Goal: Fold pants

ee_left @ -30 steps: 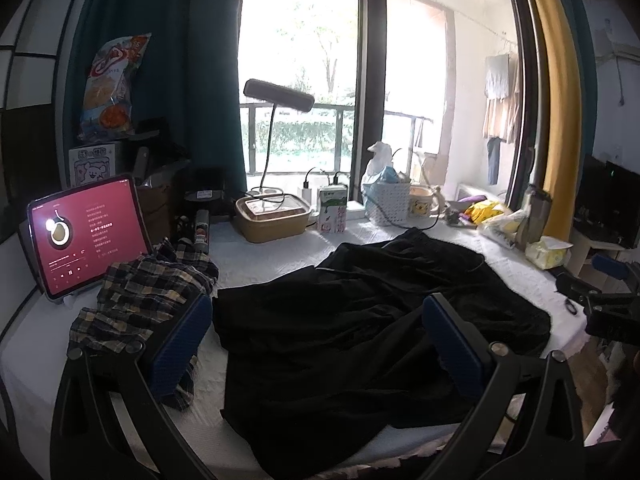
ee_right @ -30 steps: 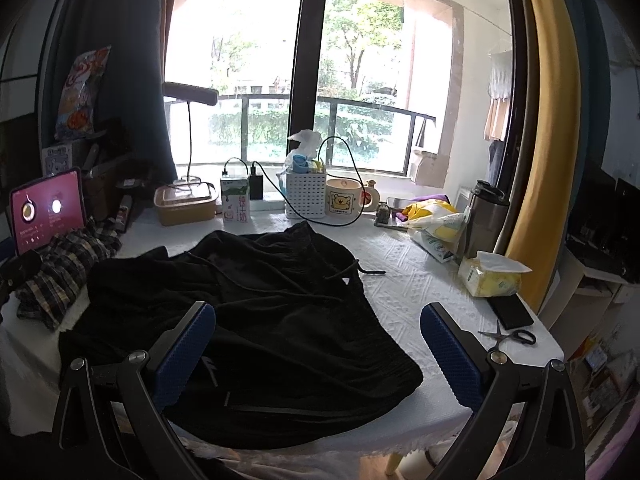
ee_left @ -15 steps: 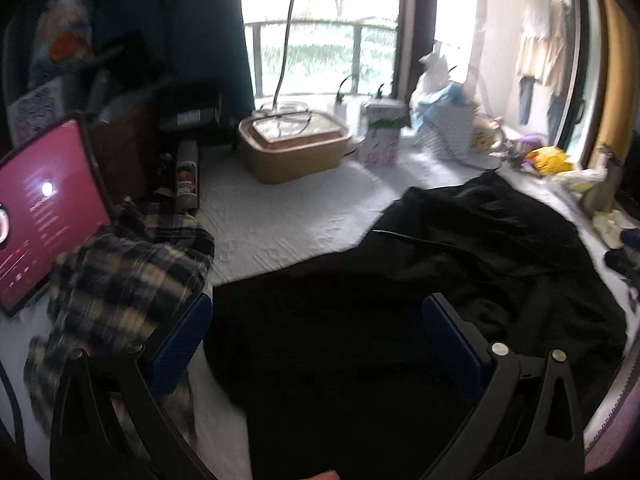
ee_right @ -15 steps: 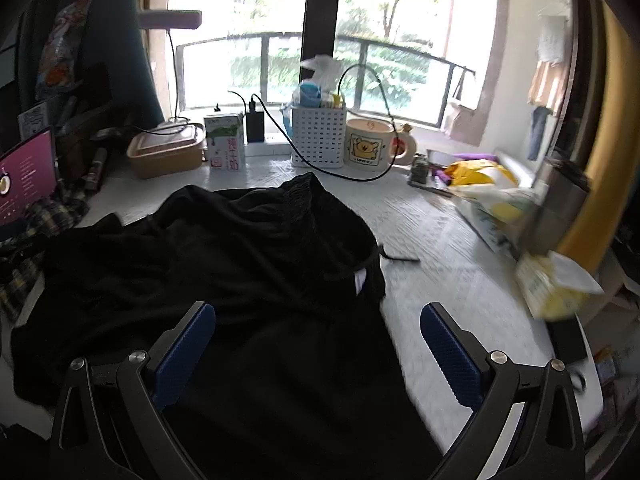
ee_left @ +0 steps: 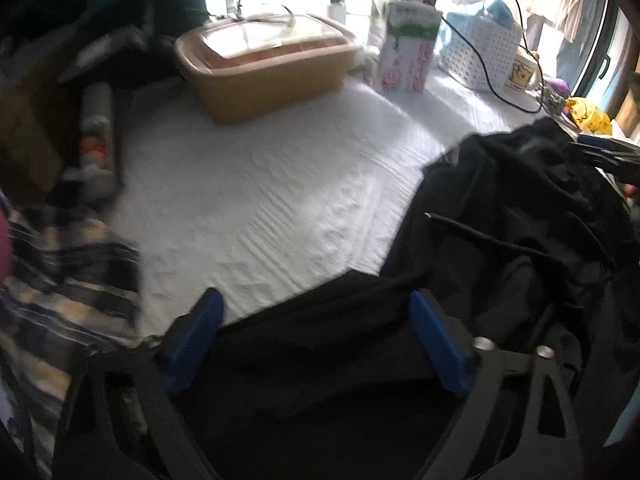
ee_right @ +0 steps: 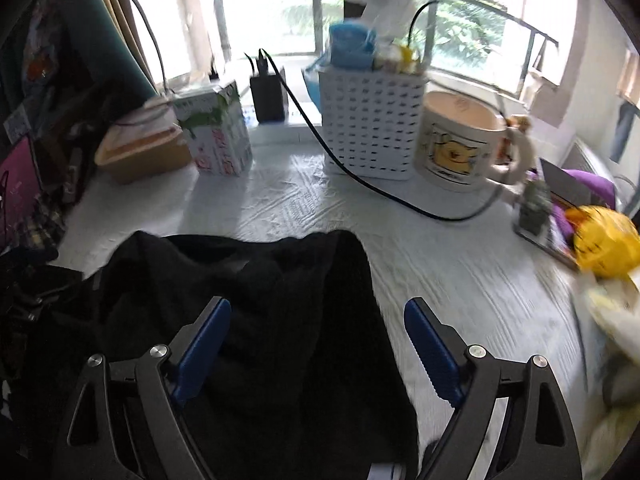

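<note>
Both grippers have dropped closer to the black pants (ee_left: 500, 248) since a second ago, and the window has slid up out of frame. Left gripper (ee_left: 316, 320) and right gripper (ee_right: 316, 320) are spread but closing, fabric between each, pads apparently not yet pressing. Around the pants on the desk (ee_left: 260, 184): tan lidded box (ee_left: 264, 68), carton (ee_right: 216, 132), white basket (ee_right: 372, 120), mug (ee_right: 460, 144). Plaid cloth (ee_left: 60, 280) is blurred.

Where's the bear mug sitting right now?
In the right wrist view the bear mug stands upper right on the white tablecloth, right beside the white perforated basket, beyond the black pants.
</note>
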